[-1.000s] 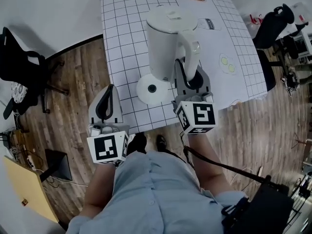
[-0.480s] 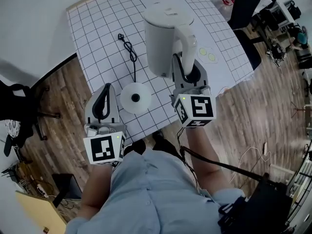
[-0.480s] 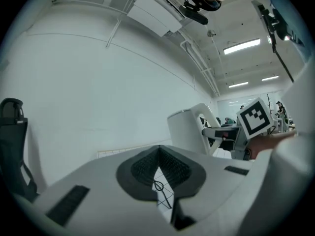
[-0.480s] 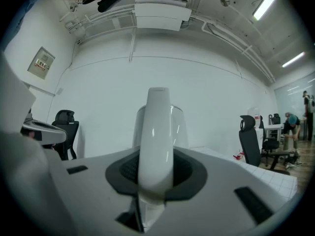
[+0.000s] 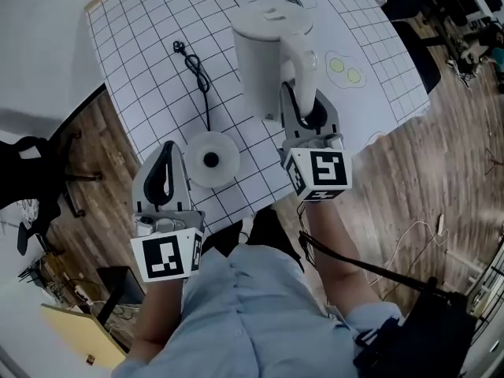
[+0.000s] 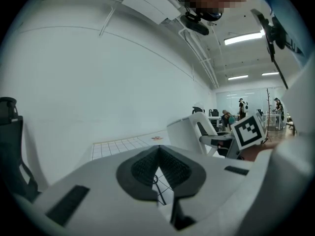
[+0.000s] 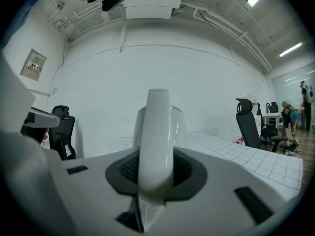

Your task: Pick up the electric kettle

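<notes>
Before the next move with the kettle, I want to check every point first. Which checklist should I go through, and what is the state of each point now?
1. The right gripper is closed on the handle, with a pad on each side: ok.
2. The kettle is off its base, which stands apart beside it: ok.
3. The cord lies on the table beside the kettle and does not touch it: ok.
4. The lid looks closed: ok.
5. The left gripper is shut, empty and away from the kettle: ok.
6. The kettle's bottom is clear of the table: cannot tell.
</notes>
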